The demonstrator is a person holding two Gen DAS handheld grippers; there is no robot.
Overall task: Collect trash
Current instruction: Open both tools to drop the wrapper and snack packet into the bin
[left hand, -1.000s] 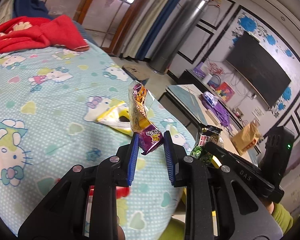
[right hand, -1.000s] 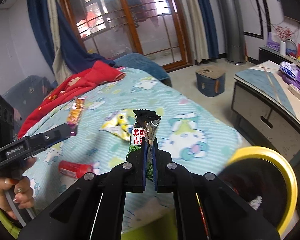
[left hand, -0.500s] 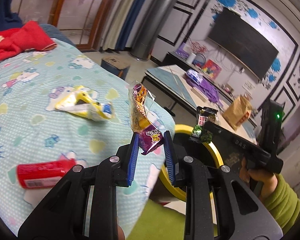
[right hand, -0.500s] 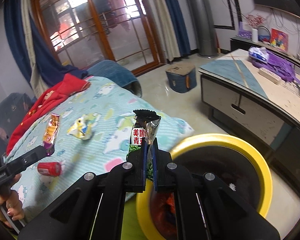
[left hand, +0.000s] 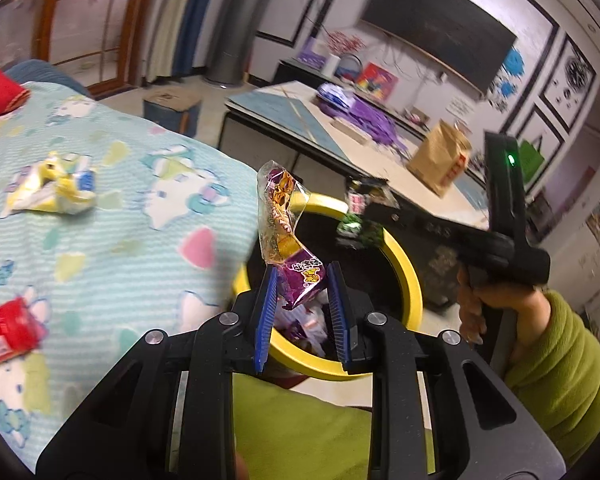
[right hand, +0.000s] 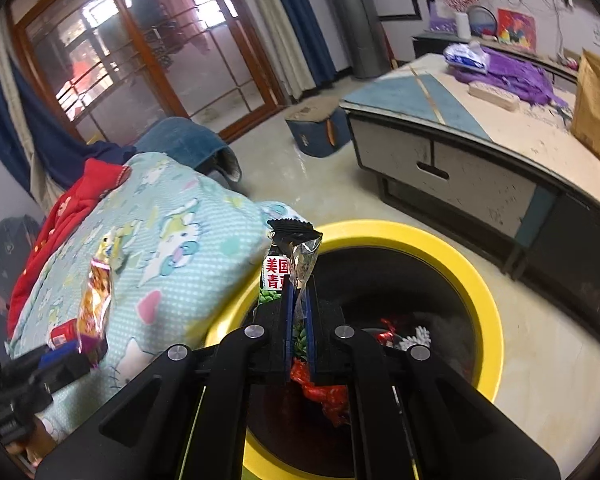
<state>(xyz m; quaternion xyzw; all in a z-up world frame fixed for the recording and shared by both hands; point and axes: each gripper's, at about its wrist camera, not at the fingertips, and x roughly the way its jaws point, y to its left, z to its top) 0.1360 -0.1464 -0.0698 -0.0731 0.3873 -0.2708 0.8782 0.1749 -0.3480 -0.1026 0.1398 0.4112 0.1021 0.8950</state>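
Observation:
My left gripper (left hand: 301, 278) is shut on a purple and orange snack wrapper (left hand: 286, 232), held over the near rim of the yellow-rimmed trash bin (left hand: 408, 276). My right gripper (right hand: 298, 292) is shut on a green and black snack packet (right hand: 288, 264), above the bin's (right hand: 488, 304) left side. Each view shows the other tool: the right gripper (left hand: 364, 216) with its packet (left hand: 360, 208) over the bin, the left gripper (right hand: 84, 350) with its wrapper (right hand: 96, 300) beside the bed. Trash lies inside the bin. A yellow wrapper (left hand: 52, 192) and a red wrapper (left hand: 4, 332) lie on the bed.
The bed with its light blue cartoon blanket (left hand: 112, 216) reaches the bin's left side. A low table (right hand: 500, 152) with purple cloth and a brown paper bag (left hand: 440, 160) stands behind the bin. A small blue stool (right hand: 316, 128) sits on the floor. A green sleeve (left hand: 560, 376) shows at right.
Both grippers have swung from over the bed to the right and down, so the yellow bin now lies under them. Both wrappers stay gripped.

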